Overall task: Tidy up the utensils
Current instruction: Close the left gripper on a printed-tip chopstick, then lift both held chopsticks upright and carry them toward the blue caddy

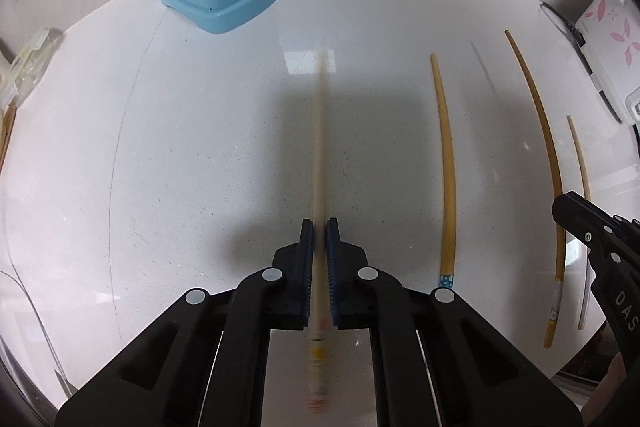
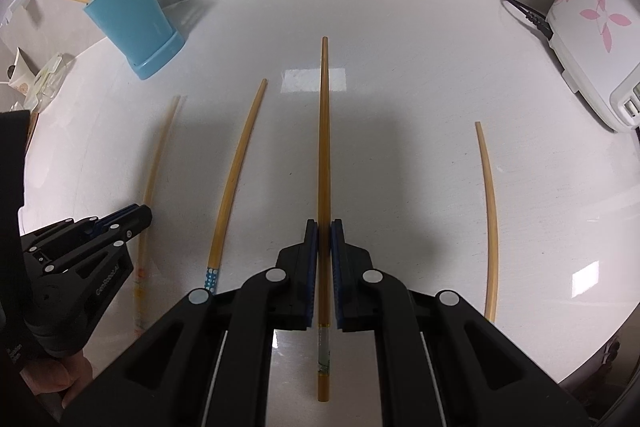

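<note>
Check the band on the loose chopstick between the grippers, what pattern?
Blue with white dots; right wrist view shows it best.

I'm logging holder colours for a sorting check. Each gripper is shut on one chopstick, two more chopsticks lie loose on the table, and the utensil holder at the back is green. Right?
Not quite: the utensil holder is blue, as the right wrist view shows. The rest stands: the left gripper and right gripper each clamp one chopstick, and two lie loose on the table.

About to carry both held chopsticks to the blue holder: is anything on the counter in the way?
Nothing visible. The counter is bare between the left gripper, the right gripper and the blue holder. The loose chopsticks lie flat.
</note>
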`<state>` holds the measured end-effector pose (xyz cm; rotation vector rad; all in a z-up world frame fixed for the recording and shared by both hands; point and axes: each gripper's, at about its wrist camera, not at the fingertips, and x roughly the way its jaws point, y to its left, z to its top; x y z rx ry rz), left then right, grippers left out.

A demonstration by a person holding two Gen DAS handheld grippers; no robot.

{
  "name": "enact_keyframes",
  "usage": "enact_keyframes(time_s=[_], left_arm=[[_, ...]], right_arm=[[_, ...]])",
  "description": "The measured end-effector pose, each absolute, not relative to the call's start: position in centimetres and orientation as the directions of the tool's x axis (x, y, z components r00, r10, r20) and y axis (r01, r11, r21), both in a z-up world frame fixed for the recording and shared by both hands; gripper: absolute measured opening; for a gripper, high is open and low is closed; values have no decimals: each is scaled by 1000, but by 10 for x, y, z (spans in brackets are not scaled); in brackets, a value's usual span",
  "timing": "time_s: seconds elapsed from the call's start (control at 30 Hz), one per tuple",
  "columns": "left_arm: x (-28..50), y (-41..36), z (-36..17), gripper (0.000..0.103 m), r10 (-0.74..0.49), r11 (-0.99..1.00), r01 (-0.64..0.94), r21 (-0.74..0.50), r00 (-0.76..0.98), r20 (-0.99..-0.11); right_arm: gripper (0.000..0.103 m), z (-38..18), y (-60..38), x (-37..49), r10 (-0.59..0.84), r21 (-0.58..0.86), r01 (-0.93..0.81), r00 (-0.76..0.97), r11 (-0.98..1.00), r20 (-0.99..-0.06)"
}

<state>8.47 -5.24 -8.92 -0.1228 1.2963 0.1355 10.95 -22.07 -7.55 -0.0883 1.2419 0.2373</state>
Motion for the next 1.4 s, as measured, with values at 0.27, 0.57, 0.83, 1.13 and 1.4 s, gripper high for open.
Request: enact_keyframes(time_s=[0.27, 0.57, 0.83, 1.13, 1.4], left_arm=[[80, -41, -75, 6, -1, 983, -175, -60, 323, -946], [69, -29, -42, 6, -22, 979, -175, -106, 425, -905], [69, -19, -11, 6, 0, 978, -180, -105, 502, -865], [74, -4, 25, 6, 13, 976, -185, -113, 572, -820], [84, 17, 61, 6, 25, 969, -204, -136, 635, -772]], right_arm=[[6, -70, -221, 109, 144, 73, -221, 325, 973, -934], [6, -53, -222, 110, 171, 88, -222, 390, 971, -905], [6, -32, -218, 114, 196, 97, -237, 440, 967, -876], [6, -3, -212, 124, 218, 102, -249, 501, 963, -838], [6, 24, -204, 138, 237, 103, -262, 550, 960, -801]])
